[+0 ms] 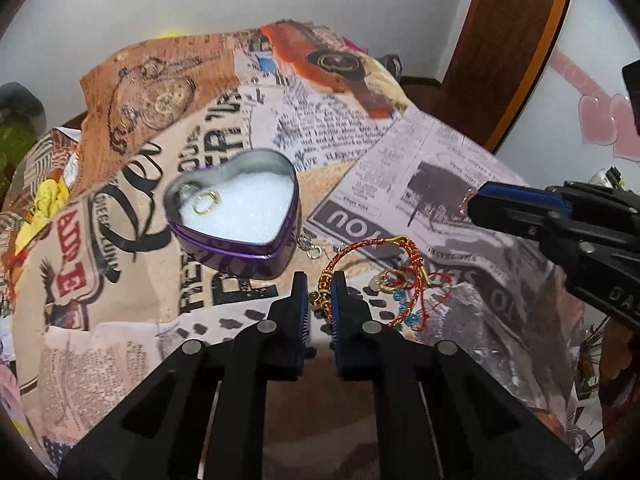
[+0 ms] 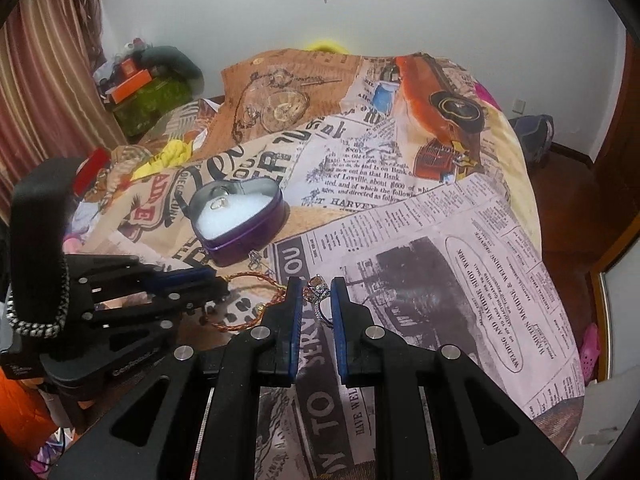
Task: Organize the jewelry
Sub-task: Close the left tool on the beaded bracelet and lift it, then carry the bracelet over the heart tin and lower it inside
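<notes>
A purple heart-shaped tin [image 1: 236, 248] lined with white foam holds a gold ring [image 1: 206, 203]; it also shows in the right wrist view [image 2: 244, 236]. My left gripper [image 1: 320, 286] is shut on a red-and-gold braided bracelet [image 1: 362, 246] at its gold beads. My right gripper [image 2: 317, 290] is shut on a silver ring with a stone [image 2: 318, 292], held above the cloth. The right gripper also shows in the left wrist view [image 1: 474, 202], to the right of the tin. Gold rings and blue beads [image 1: 394, 280] lie by the bracelet.
A newspaper-print cloth [image 2: 440, 240] covers the bed. A small silver earring [image 1: 310, 246] lies by the tin's front edge. Clutter and boxes [image 2: 140, 80] sit at the far left by a curtain. A wooden door frame [image 1: 512, 52] stands at the right.
</notes>
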Tool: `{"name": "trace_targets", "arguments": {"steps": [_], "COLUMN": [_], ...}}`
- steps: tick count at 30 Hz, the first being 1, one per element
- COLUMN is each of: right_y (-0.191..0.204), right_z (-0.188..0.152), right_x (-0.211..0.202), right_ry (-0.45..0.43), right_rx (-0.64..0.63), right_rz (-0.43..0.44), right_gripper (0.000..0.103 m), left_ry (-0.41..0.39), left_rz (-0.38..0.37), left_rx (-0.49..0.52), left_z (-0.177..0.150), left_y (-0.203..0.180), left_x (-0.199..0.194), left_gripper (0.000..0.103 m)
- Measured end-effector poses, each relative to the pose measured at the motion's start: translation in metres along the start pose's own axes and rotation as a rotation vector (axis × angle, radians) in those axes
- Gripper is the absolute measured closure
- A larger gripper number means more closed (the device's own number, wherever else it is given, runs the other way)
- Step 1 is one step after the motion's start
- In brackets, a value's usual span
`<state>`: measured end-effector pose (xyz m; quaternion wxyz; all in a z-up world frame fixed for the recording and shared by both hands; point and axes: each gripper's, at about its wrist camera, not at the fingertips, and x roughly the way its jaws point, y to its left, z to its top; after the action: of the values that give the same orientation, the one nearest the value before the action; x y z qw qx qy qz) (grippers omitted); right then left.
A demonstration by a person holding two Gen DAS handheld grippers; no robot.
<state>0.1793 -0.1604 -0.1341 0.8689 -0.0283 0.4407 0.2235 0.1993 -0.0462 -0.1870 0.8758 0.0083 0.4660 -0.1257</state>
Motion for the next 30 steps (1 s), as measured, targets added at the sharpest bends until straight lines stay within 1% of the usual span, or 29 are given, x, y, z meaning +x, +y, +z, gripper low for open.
{"name": "trace_targets", "arguments": {"steps": [8,16,23,30], "right_y": [0.016,0.038,0.054,0.065], "right_z": [0.007,0.021,0.033,0.044], "right_x": [-0.015,-0.024,-0.020,-0.010], "right_ry": [-0.040,-0.083,-0.103,-0.110], "right_rx": [-0.027,-0.064,-0.099,-0.128], "right_rz": [0.004,0.018,0.036,0.057], "right_gripper": [0.090,0.090,0.090,0.090], "left_ry": [-0.097,-0.168,-0.203,-0.219], "left_rz": [0.028,0.052,0.079,0.105], "left_rx": [-0.012,-0.050,-0.086,-0.108], "left_z": [0.005,0.007,0.007,0.014], "left_y": [0.008,0.028,0.049,0.068], "left_x": [-0.043,-0.072,-0.084,-0.082], "left_gripper": [0.093,0.093,0.093,0.093]}}
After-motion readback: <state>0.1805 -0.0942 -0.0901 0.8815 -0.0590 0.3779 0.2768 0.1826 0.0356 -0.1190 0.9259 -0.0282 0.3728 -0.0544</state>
